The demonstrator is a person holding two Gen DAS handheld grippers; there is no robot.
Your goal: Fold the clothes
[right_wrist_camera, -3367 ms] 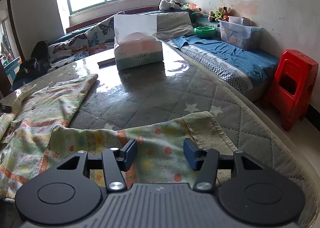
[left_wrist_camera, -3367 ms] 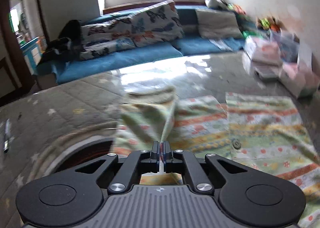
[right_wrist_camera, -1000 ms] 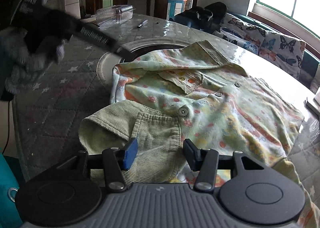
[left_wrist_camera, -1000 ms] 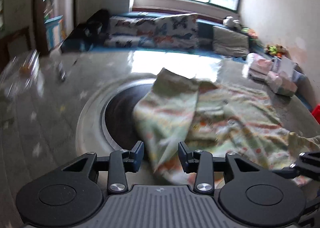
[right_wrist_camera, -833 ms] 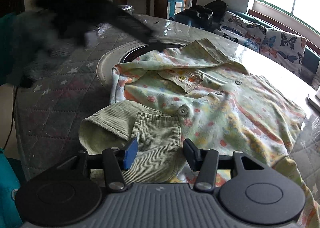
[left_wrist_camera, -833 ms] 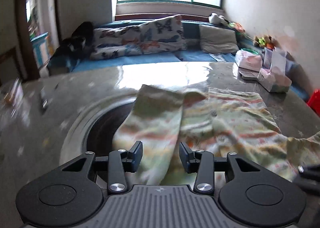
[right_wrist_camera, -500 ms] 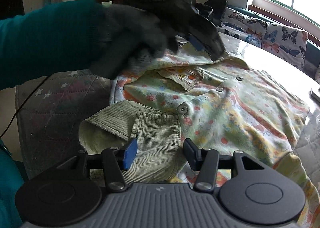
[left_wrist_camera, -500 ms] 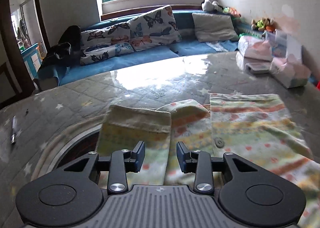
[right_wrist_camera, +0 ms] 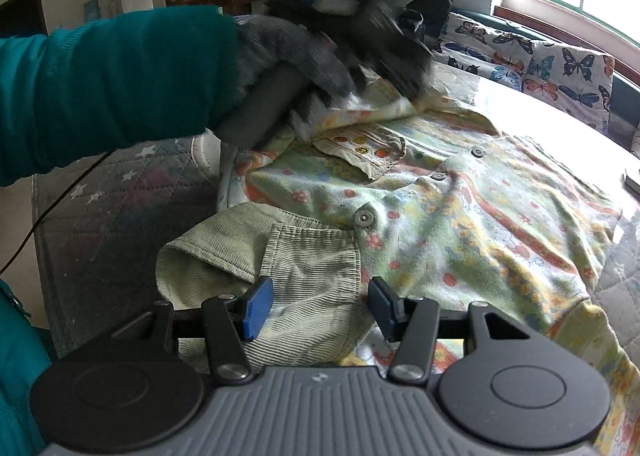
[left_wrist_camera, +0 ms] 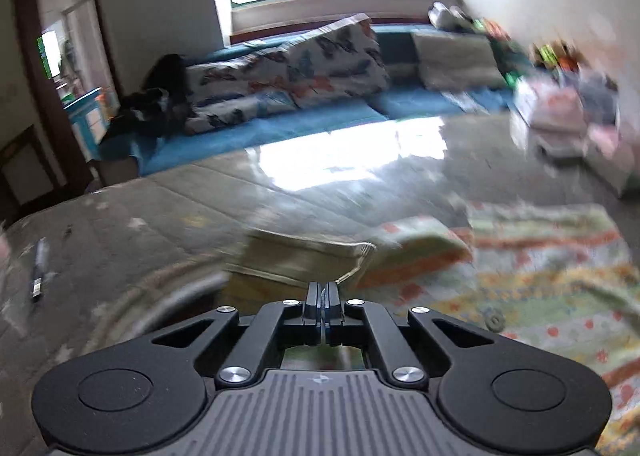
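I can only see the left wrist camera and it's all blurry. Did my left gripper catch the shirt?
Observer: Yes. In the right wrist view the left gripper is pinching the flowery shirt at the far sleeve, and the cloth is lifted there.
Operator: What is the other gripper doing?
Observer: The right gripper is open. It sits over the ribbed green cuff of the near sleeve, not squeezing it.
Operator: Who is holding my gripper?
Observer: A hand in a grey glove, with a teal sleeve behind it.
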